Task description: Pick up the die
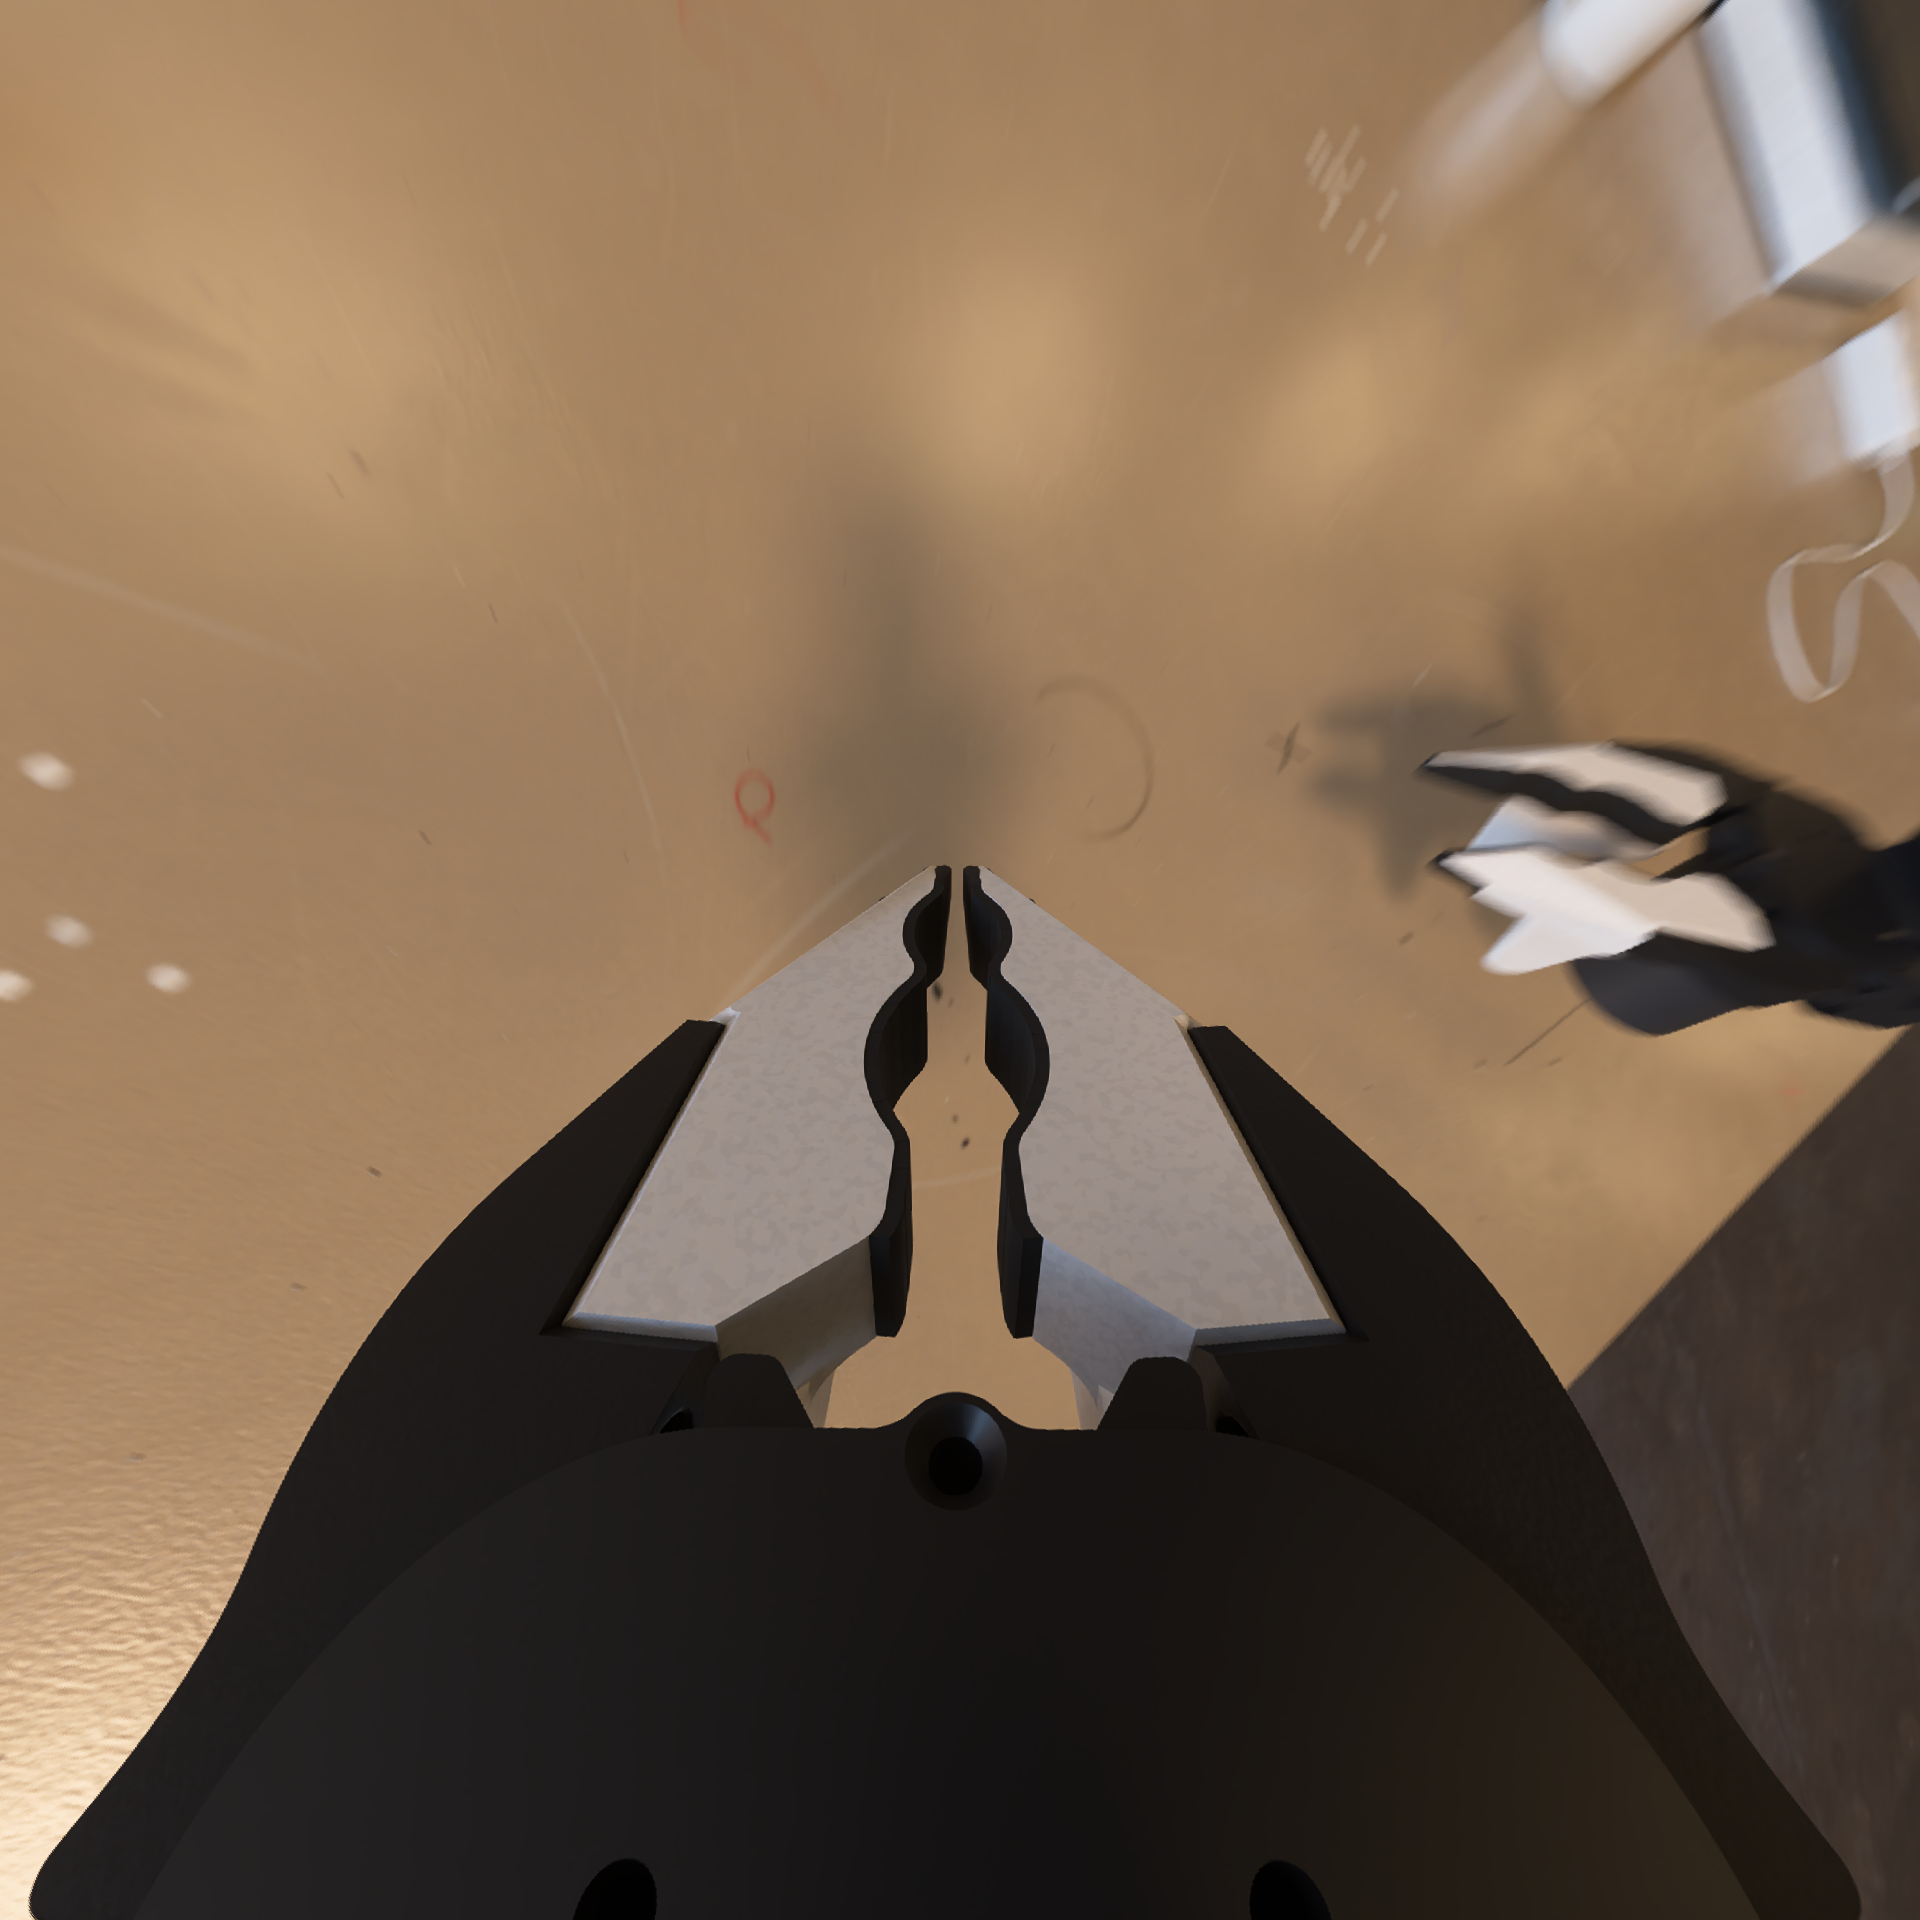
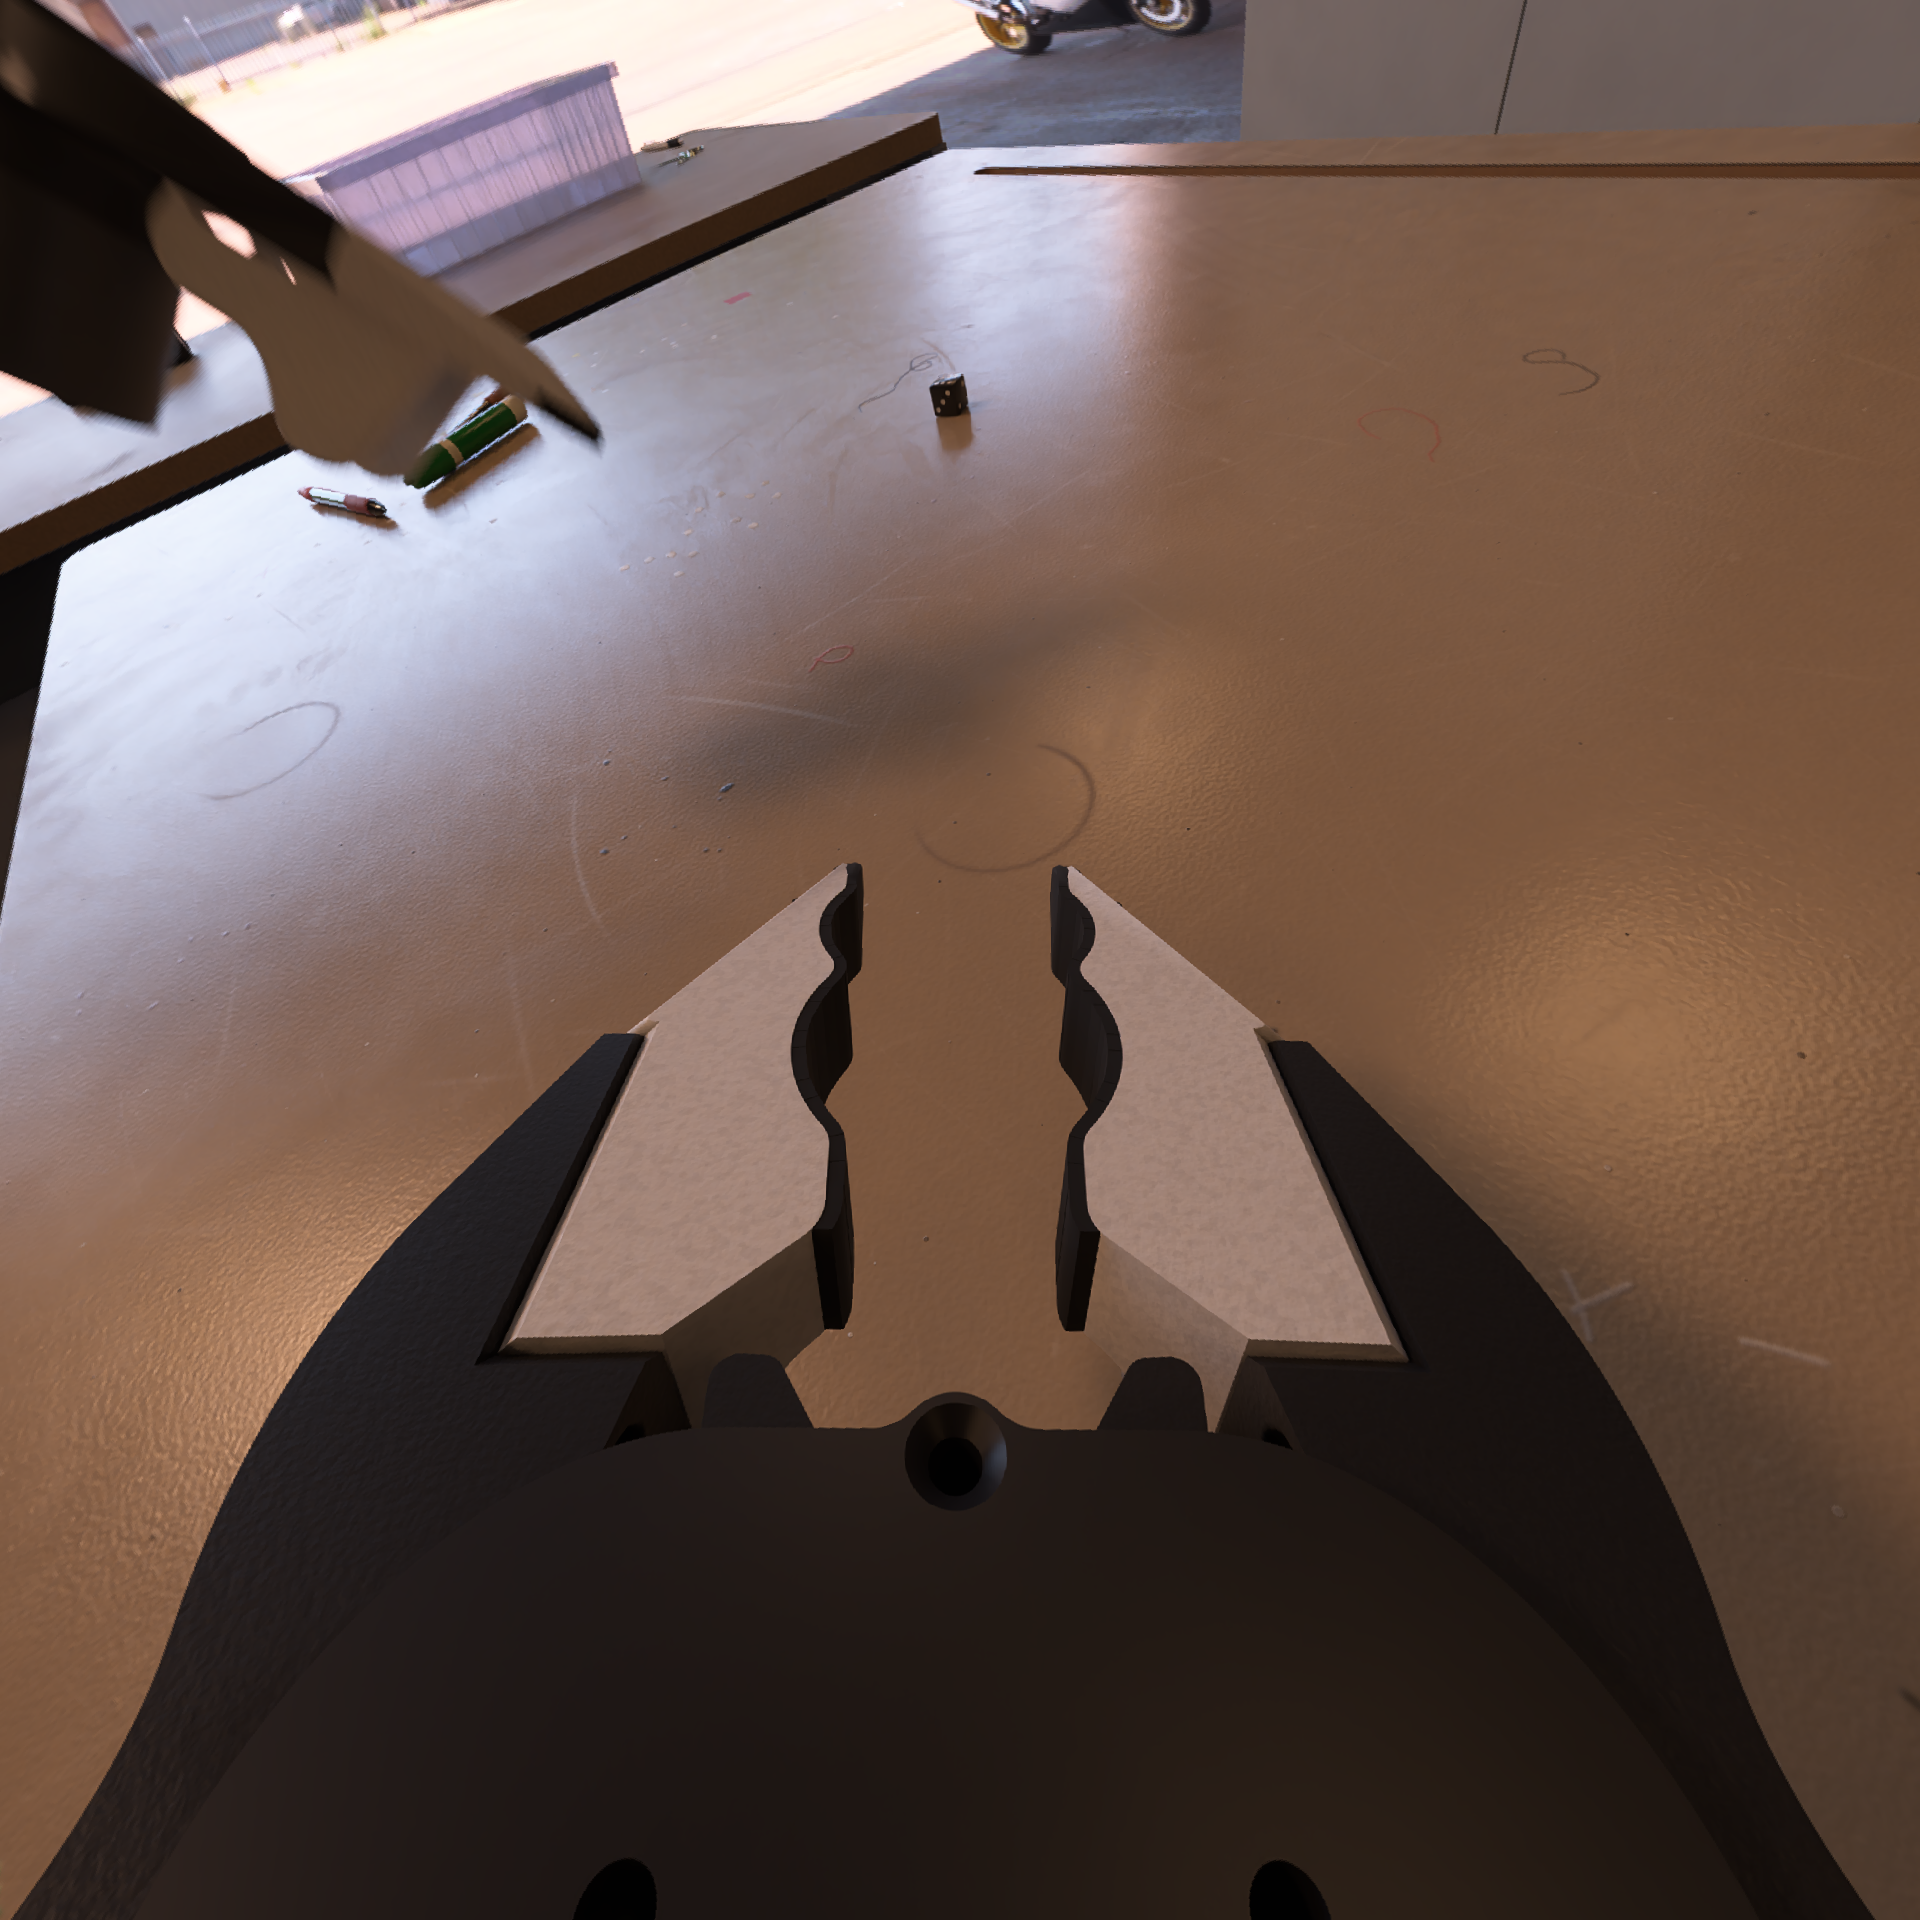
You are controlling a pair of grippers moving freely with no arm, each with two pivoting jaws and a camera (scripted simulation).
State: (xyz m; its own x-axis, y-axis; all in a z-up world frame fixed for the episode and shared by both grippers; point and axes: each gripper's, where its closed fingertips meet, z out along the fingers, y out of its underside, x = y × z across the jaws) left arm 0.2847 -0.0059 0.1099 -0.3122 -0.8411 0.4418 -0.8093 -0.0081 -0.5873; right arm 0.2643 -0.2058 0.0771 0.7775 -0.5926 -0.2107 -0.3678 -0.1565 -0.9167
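Right wrist view, scuffed brown table (image 2: 1351, 644), distant black die (image 2: 948, 396), right gripper (image 2: 956, 883) spread, left gripper (image 1: 957, 875) pressed together.

My left gripper (image 1: 957, 871) and right gripper (image 2: 956, 871) have matte black bodies, pale speckled fingers with wavy black pads, and what may be a central screw hole.

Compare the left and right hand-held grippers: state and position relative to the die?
The left hand-held gripper has its jaws nearly closed on nothing; the right hand-held gripper has its jaws open, also on nothing. The right wrist view shows the die far ahead on the table, roughly in line with its gap; the left wrist view shows no die, only tabletop. Both have black bodies with pale fingers, and neither touches the die.
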